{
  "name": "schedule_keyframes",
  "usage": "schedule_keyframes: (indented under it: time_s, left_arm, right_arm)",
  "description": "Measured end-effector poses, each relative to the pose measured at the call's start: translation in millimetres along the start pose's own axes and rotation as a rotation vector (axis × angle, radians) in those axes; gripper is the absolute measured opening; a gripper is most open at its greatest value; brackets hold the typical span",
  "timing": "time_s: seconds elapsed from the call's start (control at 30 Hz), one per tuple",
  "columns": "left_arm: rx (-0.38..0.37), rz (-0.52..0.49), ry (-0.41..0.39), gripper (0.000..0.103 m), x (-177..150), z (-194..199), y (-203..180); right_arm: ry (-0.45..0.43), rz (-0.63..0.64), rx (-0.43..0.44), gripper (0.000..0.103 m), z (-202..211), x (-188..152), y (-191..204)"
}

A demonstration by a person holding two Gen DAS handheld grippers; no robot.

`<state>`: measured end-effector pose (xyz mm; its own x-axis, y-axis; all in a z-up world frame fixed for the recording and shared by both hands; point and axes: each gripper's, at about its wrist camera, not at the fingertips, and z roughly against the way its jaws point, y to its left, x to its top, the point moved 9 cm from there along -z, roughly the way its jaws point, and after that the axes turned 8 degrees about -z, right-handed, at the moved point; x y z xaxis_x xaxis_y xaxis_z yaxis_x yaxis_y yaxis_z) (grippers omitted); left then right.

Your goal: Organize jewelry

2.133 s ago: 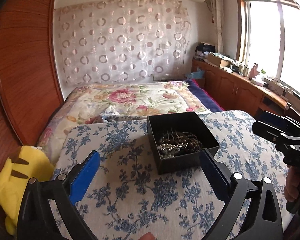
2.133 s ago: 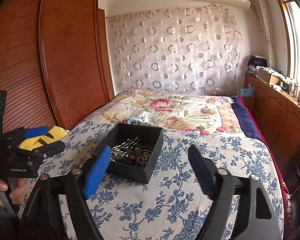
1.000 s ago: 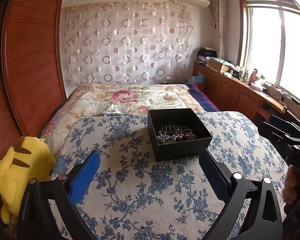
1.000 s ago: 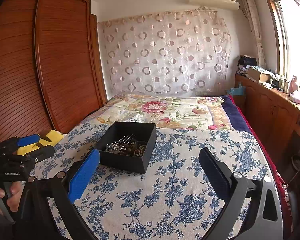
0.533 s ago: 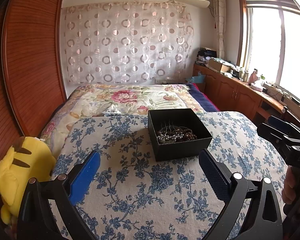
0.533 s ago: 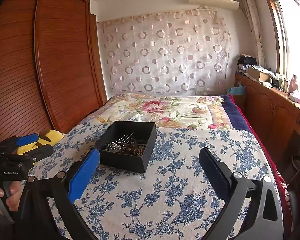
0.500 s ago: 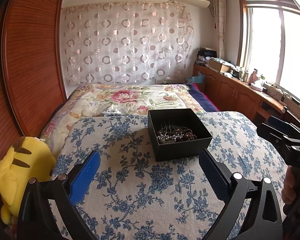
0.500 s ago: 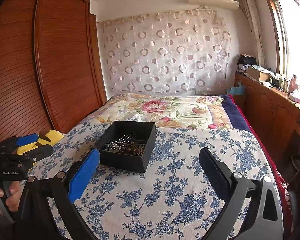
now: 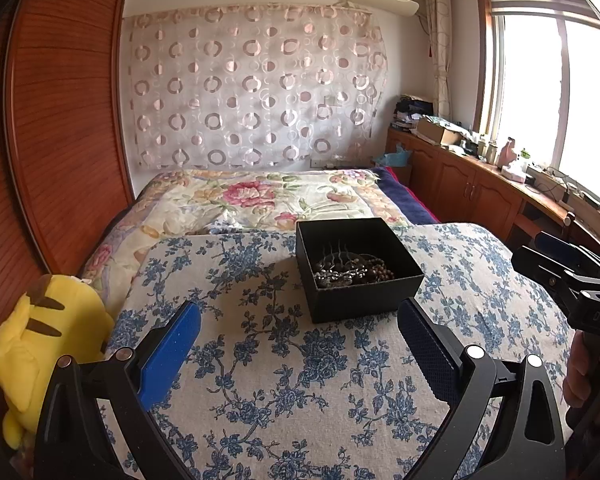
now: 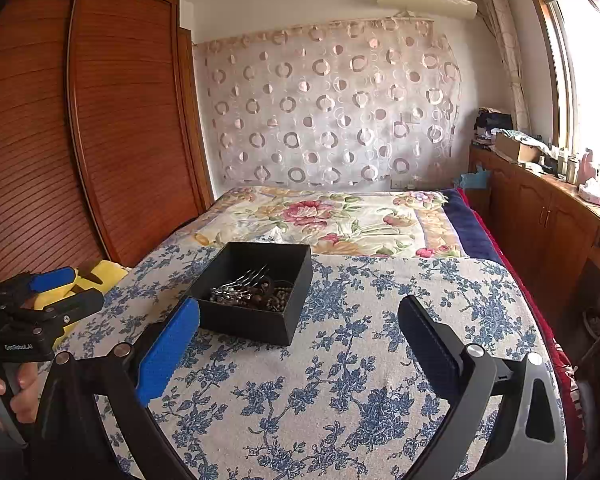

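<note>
A black open box [image 9: 356,268] [image 10: 256,292] stands on the blue-flowered cloth [image 9: 280,360] [image 10: 340,360]. Inside it lies a tangle of jewelry [image 9: 352,270] [image 10: 252,290]: a silver hair comb and dark bead strings. My left gripper [image 9: 298,344] is open, held back from the box with nothing between its fingers. My right gripper [image 10: 298,344] is open too, its blue left finger [image 10: 168,352] near the box's front corner in the picture, empty. Each gripper shows at the edge of the other's view, the right gripper [image 9: 568,272] and the left gripper [image 10: 40,304], a hand on each.
A yellow plush toy [image 9: 40,344] sits at the cloth's left edge beside a wooden wardrobe [image 10: 100,120]. A flowered quilt [image 9: 260,200] covers the bed behind the box. Wooden cabinets [image 9: 480,192] with clutter run under the window on the right.
Both grippers have drawn back from the box over the last two seconds; it looks smaller and farther now. In the last half second nothing has visibly moved.
</note>
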<state>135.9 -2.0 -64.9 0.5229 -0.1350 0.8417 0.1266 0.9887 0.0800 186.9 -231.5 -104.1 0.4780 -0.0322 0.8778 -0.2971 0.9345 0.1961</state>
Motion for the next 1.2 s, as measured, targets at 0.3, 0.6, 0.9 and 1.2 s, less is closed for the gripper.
schedule_keyframes:
  time_s: [0.3,0.6,0.9,1.2]
  left_arm:
    - [0.001,-0.001,-0.001,0.095,-0.1,0.3,-0.1]
    - [0.002,-0.002,-0.012,0.095,4.5,3.7,1.9]
    - [0.003,-0.001,-0.012,0.095,4.3,3.7,1.3]
    - [0.002,-0.003,-0.009,0.095,5.2,6.6,-1.0]
  right_arm:
    - [0.0,0.0,-0.001,0.1,-0.3,-0.6,0.0]
    - [-0.001,-0.002,0.001,0.1,-0.2,-0.3,-0.4]
    - [0.0,-0.001,0.001,0.1,0.1,-0.2,-0.9]
    - [-0.001,-0.003,0.001,0.1,0.6,-0.2,-2.0]
